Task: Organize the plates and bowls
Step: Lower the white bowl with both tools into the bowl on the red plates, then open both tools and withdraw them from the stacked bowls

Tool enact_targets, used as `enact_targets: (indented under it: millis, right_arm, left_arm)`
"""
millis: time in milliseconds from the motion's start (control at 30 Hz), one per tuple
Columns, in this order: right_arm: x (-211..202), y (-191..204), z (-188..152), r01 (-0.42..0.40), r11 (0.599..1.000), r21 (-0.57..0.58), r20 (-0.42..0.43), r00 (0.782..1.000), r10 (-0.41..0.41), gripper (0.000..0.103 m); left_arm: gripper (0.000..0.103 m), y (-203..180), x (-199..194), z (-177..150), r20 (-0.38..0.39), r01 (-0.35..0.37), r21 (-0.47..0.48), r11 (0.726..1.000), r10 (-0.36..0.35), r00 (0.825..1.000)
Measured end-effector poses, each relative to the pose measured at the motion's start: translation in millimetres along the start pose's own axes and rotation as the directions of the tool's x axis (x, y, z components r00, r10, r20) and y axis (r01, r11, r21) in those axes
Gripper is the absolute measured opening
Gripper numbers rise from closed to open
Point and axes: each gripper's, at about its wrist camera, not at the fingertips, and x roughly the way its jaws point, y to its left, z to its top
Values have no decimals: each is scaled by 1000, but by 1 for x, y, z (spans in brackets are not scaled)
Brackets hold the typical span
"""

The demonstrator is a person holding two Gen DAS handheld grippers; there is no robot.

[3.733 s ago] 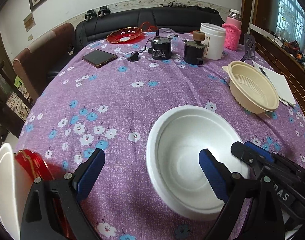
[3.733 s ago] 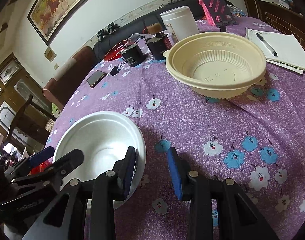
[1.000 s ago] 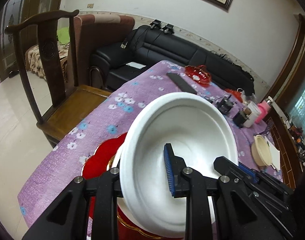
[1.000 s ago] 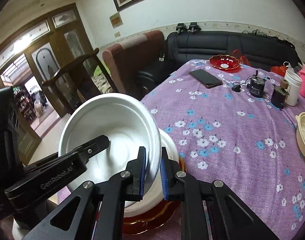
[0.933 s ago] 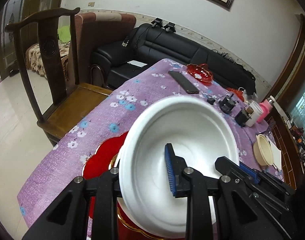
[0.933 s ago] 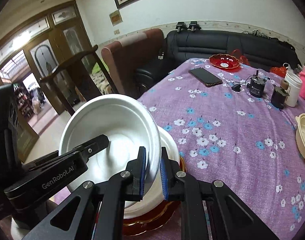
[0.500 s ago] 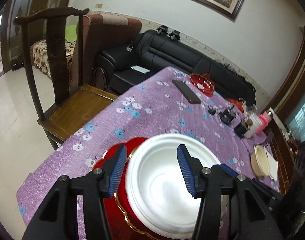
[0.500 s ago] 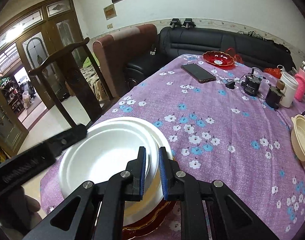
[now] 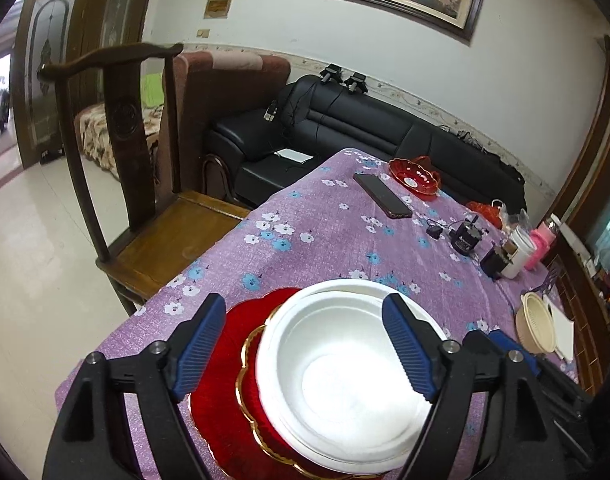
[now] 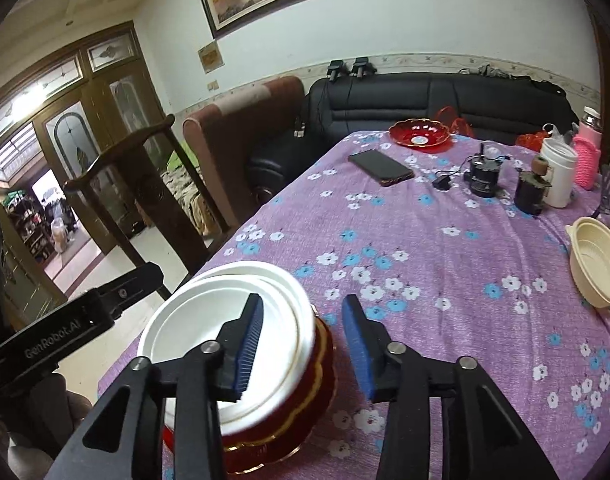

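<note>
A white foam bowl (image 9: 345, 380) sits nested in another white bowl on a red gold-rimmed plate (image 9: 225, 412) at the near corner of the purple flowered table. My left gripper (image 9: 305, 350) is open and empty above the stack, its fingers either side of the bowl. My right gripper (image 10: 301, 344) is open and empty over the stack's right rim; the white bowl (image 10: 209, 332) and red plate (image 10: 301, 404) lie beneath. A beige plastic bowl (image 10: 595, 264) stands at the far right, also in the left wrist view (image 9: 537, 328). A small red dish (image 10: 419, 134) sits at the far end.
A black phone (image 10: 381, 167), black jars (image 10: 483, 178), a white cup (image 10: 559, 178) and a pink bottle (image 10: 585, 156) stand on the far side. A wooden chair (image 9: 145, 216) stands left of the table. A black sofa (image 9: 345, 136) is behind.
Both grippers have set the white bowl down onto the stack and opened. The left opened first, the right just now. Both have drawn back from the bowl.
</note>
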Motion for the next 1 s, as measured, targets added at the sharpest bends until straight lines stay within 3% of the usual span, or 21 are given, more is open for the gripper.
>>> enact_targets:
  millis: [133, 467, 1000]
  right_arm:
    - [-6, -12, -2, 7, 1000, 21, 4, 1000, -7, 51]
    - [-22, -45, -11, 22, 996, 90, 12, 1000, -23, 53]
    - [-72, -130, -25, 83, 972, 218, 65, 993, -99, 57]
  left_arm:
    - [88, -18, -7, -4, 22, -19, 59, 998, 18, 1000]
    - [88, -64, -12, -22, 18, -27, 211, 977, 24, 1000]
    - [88, -150, -16, -51, 15, -39, 408, 912, 35, 999]
